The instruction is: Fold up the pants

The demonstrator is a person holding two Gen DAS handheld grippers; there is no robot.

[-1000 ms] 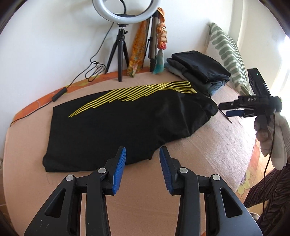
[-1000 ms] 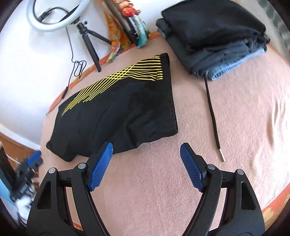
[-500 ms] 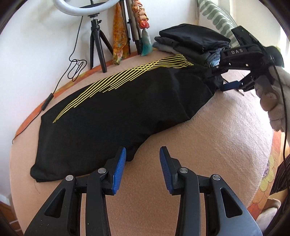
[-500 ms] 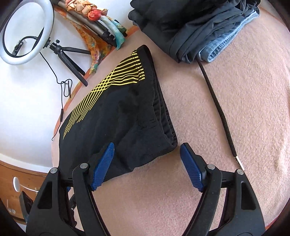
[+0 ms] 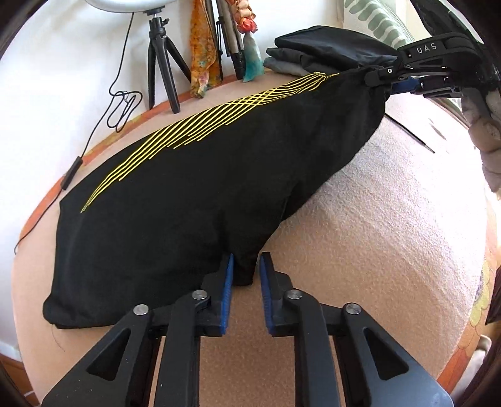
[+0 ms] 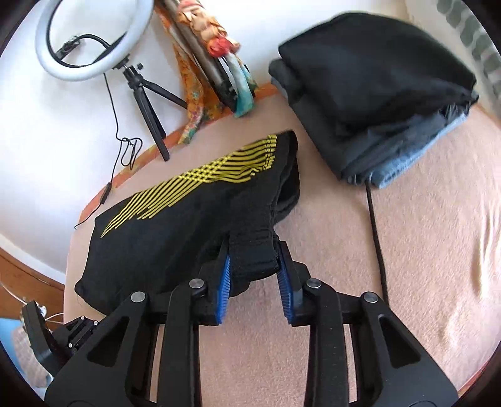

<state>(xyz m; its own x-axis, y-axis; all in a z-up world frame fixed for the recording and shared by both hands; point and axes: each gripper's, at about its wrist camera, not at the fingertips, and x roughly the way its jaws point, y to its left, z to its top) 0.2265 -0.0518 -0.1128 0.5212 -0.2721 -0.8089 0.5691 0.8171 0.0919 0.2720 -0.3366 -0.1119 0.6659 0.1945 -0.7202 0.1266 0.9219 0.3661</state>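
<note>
Black pants (image 5: 200,194) with yellow stripes lie folded lengthwise on the pink blanket (image 5: 375,238); they also show in the right wrist view (image 6: 188,231). My left gripper (image 5: 245,275) has closed on the near crotch corner of the pants. My right gripper (image 6: 253,266) has closed on the ribbed waistband and lifts it slightly. It shows in the left wrist view (image 5: 394,81) at the far right end of the pants.
A stack of folded clothes (image 6: 375,94) sits at the back right, with a black drawstring (image 6: 375,231) trailing toward me. A ring light on a tripod (image 6: 137,81), scarves (image 6: 216,78) and a cable (image 5: 94,137) stand along the wall. A striped pillow (image 5: 375,25) lies behind the stack.
Both grippers moved in to the pants and closed: the left on the crotch corner, the right on the waistband, which has lifted off the blanket.
</note>
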